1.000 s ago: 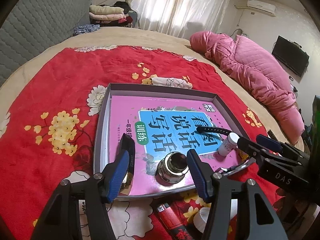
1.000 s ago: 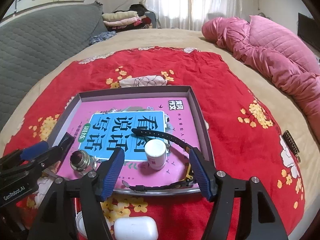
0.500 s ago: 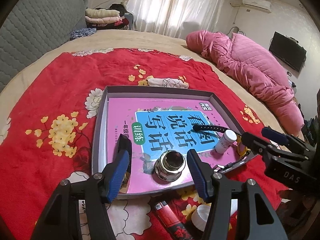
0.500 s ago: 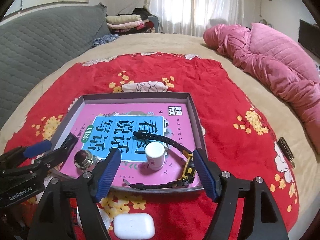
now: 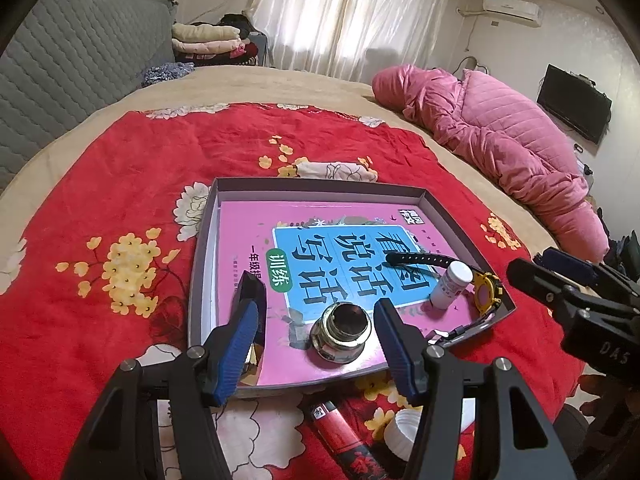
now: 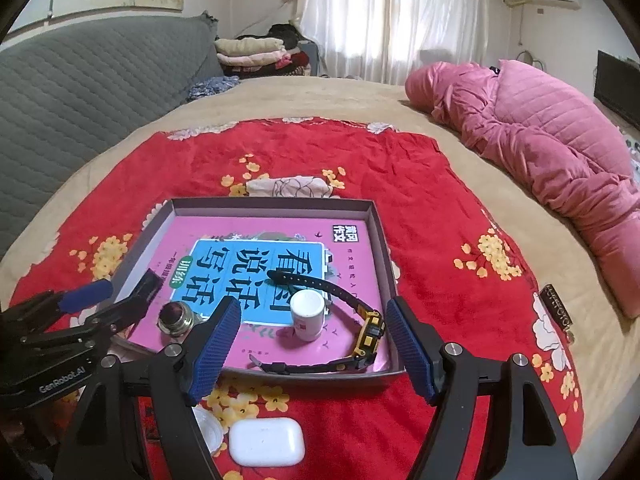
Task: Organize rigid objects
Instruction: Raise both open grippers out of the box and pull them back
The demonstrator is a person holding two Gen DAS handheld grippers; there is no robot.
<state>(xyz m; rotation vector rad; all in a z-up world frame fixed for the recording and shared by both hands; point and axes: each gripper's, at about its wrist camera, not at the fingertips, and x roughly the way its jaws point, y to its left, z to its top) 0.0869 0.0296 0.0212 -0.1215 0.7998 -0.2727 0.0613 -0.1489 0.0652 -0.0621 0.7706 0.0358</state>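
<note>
Left tool [image 5: 316,344] hung low at the bottom centre of its frame, blue pads spread wide, released, gripping nothing. Sat framed between those pads: the metal inkwell-like jar [image 5: 341,332], upright on the pink book [image 5: 320,240] inside the grey tray [image 5: 200,280], near the tray's lower edge. Touching either pad? Could not tell.

Right tool [image 6: 314,344] likewise spread wide at the bottom centre of its own frame, released, empty. Stood upright just above the gap between its pads: the small white bottle [image 6: 307,315], on the book's lower part. Curled to the right of the bottle: the yellow-and-black watch [image 6: 370,334], strap looping across the blue title panel and back along the tray's near wall.

Below the tray on the red floral blanket [image 6: 420,200], lower centre of the right wrist view: a white earbud case [image 6: 266,442], with a white lid [image 6: 208,428] just left of it, partly hidden behind the tool's arm. In the left wrist view, bottom centre: a red lighter [image 5: 340,432] lying on the blanket outside the tray, just beside that white lid.

Upper right of both frames: a pink quilt [image 5: 500,140] bunched on the bed.
</note>
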